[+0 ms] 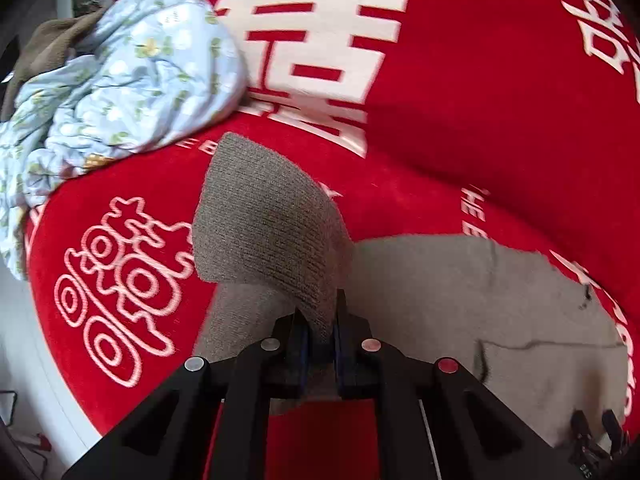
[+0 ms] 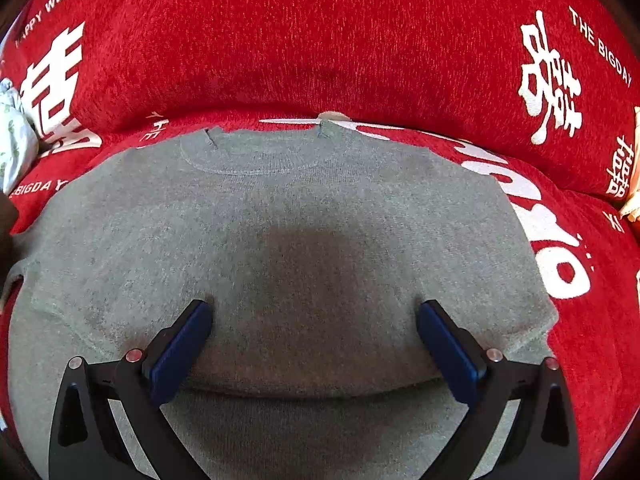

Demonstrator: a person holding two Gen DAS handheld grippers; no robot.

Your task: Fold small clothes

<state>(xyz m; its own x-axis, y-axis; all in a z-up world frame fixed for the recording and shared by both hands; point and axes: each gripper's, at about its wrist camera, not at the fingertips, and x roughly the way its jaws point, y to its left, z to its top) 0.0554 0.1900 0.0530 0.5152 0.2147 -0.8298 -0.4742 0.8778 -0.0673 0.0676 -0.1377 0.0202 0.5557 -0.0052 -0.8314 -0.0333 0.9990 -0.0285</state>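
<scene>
Two grippers are in use: the left gripper (image 1: pixel 320 332) is clamped on a lifted sleeve (image 1: pixel 268 224) of the grey sweater (image 2: pixel 288 240), spread on the red sofa cover (image 2: pixel 320 40). The right gripper (image 2: pixel 314 320) is held wide open, empty, over the body. The sleeve fold appears underway; next, it should be laid across the body and released.

The sweater (image 2: pixel 304 248) is spread flat on the sofa cover (image 2: pixel 320 40), its collar (image 2: pixel 248 160) toward the backrest. The right gripper (image 2: pixel 316 324) is set on its lower part, jaws wide apart. To the left, a sleeve (image 1: pixel 264 224) is pinched and lifted by the left gripper (image 1: pixel 320 332). A bundle of cloth (image 1: pixel 132 76) is heaped further left, against the backrest.
</scene>
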